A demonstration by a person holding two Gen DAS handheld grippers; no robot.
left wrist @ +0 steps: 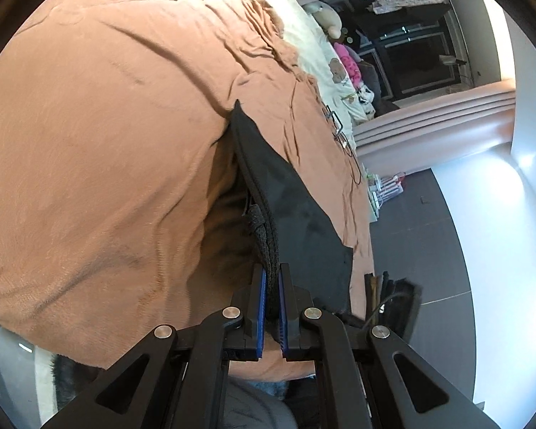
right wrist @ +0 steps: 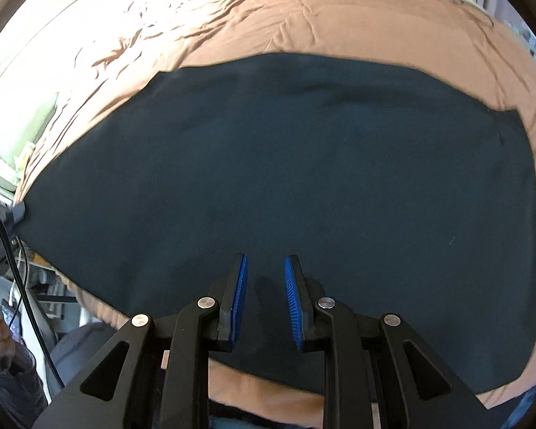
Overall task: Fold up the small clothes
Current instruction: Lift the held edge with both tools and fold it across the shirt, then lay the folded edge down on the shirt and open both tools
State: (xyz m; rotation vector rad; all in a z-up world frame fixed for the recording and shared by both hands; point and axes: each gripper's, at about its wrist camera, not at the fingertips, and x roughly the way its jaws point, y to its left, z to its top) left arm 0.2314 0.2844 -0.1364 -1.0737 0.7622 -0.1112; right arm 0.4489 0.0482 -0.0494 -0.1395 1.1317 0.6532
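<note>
Your left gripper pinches the dark garment's hem; right gripper hovers unclenched—carry that edge across evenly, flat on the bed.

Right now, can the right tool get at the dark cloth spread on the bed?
Probably yes. The right tool hangs open right above the dark cloth, which lies flat on the brown blanket with nothing over it.

The garment lies on the blanket (bed beneath), pillow behind.
</note>
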